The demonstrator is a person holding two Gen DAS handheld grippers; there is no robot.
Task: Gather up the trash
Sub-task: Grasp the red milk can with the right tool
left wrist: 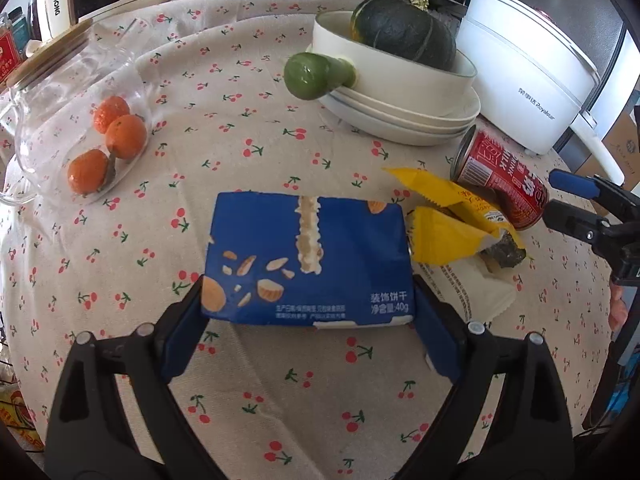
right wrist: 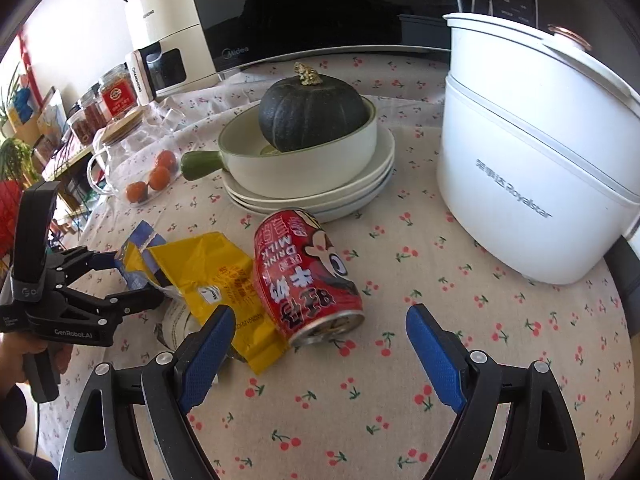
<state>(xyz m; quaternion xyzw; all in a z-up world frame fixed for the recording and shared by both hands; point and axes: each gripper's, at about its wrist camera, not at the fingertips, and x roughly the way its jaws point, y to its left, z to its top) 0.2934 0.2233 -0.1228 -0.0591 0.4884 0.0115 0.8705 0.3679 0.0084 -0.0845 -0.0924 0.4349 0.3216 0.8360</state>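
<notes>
- Blue biscuit wrapper [left wrist: 307, 258] lies flat on the cherry-print tablecloth [left wrist: 248, 152], and our left gripper [left wrist: 308, 304] has it between its fingers, one blue pad against each side of the near end.
- In the right wrist view we see the same wrapper [right wrist: 138, 240] only as a blue edge poking out past the left gripper [right wrist: 120, 276].
- Just right of it sits a torn yellow wrapper [left wrist: 448, 232], with a dark crumbly scrap [left wrist: 505, 252] showing at its open end and a pale flat packet [left wrist: 472, 292] under it.
- The red milk can [right wrist: 306, 276] lies on its side, touching the yellow wrapper [right wrist: 216, 276], its open top turned toward our right gripper [right wrist: 320, 338].
- Our right gripper hangs spread wide just in front of the can, touching nothing.
- Behind the can we see stacked white plates [right wrist: 320, 196] bearing a handled bowl [right wrist: 280, 168] with a dark green squash [right wrist: 312, 114] in it.
- A white Royalstar cooker [right wrist: 532, 168] stands to the right; a glass jar [left wrist: 68, 120] of oranges lies tipped at the left.
</notes>
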